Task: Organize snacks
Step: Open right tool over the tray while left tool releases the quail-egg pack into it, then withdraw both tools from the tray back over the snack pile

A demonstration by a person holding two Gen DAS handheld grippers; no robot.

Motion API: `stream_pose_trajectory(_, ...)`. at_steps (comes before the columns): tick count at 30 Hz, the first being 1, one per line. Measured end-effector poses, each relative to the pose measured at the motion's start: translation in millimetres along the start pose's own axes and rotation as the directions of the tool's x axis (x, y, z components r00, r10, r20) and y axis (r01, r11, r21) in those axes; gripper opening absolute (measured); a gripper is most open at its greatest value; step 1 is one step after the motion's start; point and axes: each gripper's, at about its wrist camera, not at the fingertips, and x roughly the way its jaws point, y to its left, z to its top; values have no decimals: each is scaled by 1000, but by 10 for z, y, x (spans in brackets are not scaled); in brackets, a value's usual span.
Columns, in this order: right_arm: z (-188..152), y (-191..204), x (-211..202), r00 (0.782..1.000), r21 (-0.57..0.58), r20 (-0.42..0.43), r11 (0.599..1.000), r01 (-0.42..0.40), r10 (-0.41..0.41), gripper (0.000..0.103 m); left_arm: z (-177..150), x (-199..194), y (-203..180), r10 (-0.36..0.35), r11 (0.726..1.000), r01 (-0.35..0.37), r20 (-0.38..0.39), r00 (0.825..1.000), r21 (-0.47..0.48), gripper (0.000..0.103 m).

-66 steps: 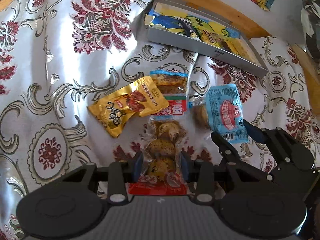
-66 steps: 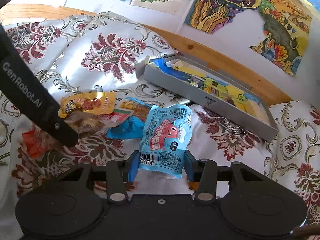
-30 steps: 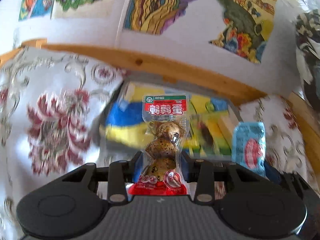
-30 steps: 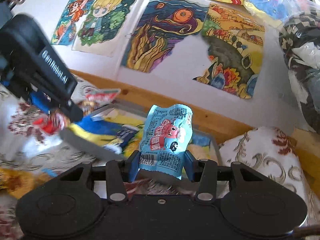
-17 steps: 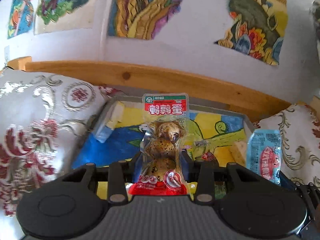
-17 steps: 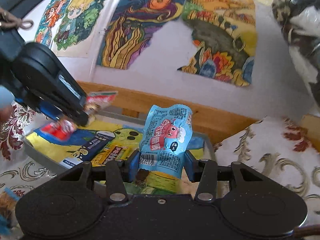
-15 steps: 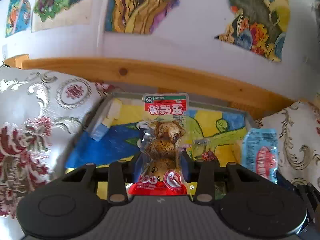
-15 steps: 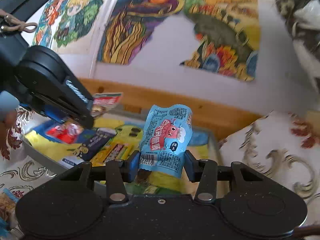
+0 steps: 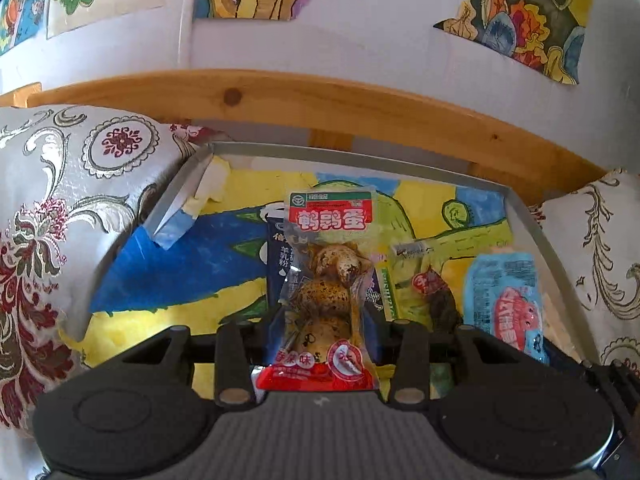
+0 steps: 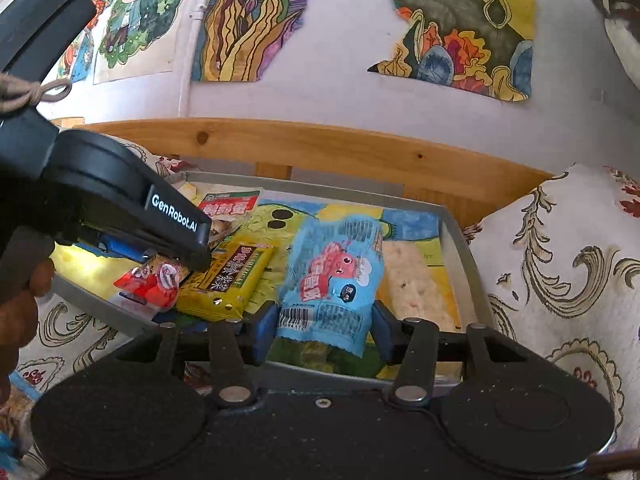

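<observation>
At the centre of the left wrist view, the left gripper (image 9: 326, 338) pinches a clear pack of quail eggs (image 9: 328, 292) upright between its blue pads, over the grey tray (image 9: 536, 232) lined with a painted sheet. Low in the middle of the right wrist view, the right gripper (image 10: 324, 332) clamps a light blue snack packet (image 10: 334, 276) by its bottom end — also above the tray, toward its right half. A yellow snack bar (image 10: 230, 276) lies inside at centre left, just beside the left gripper's tip. Patterned cloth (image 10: 560, 280) surrounds the tray; a wooden rail (image 9: 320, 108) runs behind it.
</observation>
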Motion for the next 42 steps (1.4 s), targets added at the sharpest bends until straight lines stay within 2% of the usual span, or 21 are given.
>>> stream_pose_trajectory(7, 8, 3, -14, 1000, -10, 4, 1000, 12, -12, 51, 24, -17, -19, 7, 1000, -7, -22, 1000, 6, 54)
stream_pose_trajectory(9, 19, 0, -33, 1000, -9, 11, 1000, 16, -15, 53, 29, -54, -11, -1, 1000, 1, -11, 1000, 2, 66)
stream_pose_trajectory(12, 34, 5, -73, 999, -12, 25, 1000, 28, -27, 59, 43, -139, 3, -1, 1000, 1, 18, 1000, -2, 78)
stream_pose_trajectory(18, 89, 3, -225, 995, -6, 78, 998, 57, -56, 81, 60, -358, 100, 35, 999, -34, 70, 997, -26, 94)
stream_pose_trajectory(21, 112, 12, -346, 990, -1, 116, 997, 78, -77, 98, 58, -498, 175, 75, 996, -70, 109, 991, -49, 101)
stream_pose_trajectory(23, 128, 22, -427, 986, -4, 141, 996, 87, -86, 102, 53, -602, 233, 91, 995, -84, 130, 987, -57, 102)
stream_pose_trajectory(29, 132, 57, -743, 969, -1, 208, 991, 136, -133, 102, -44, -933, 370, 123, 991, -110, 169, 978, -80, 102)
stream_pose_trajectory(42, -31, 207, -1579, 940, 39, 292, 985, 171, -175, 102, -555, -1760, 717, 156, 983, -128, 231, 960, -132, 102)
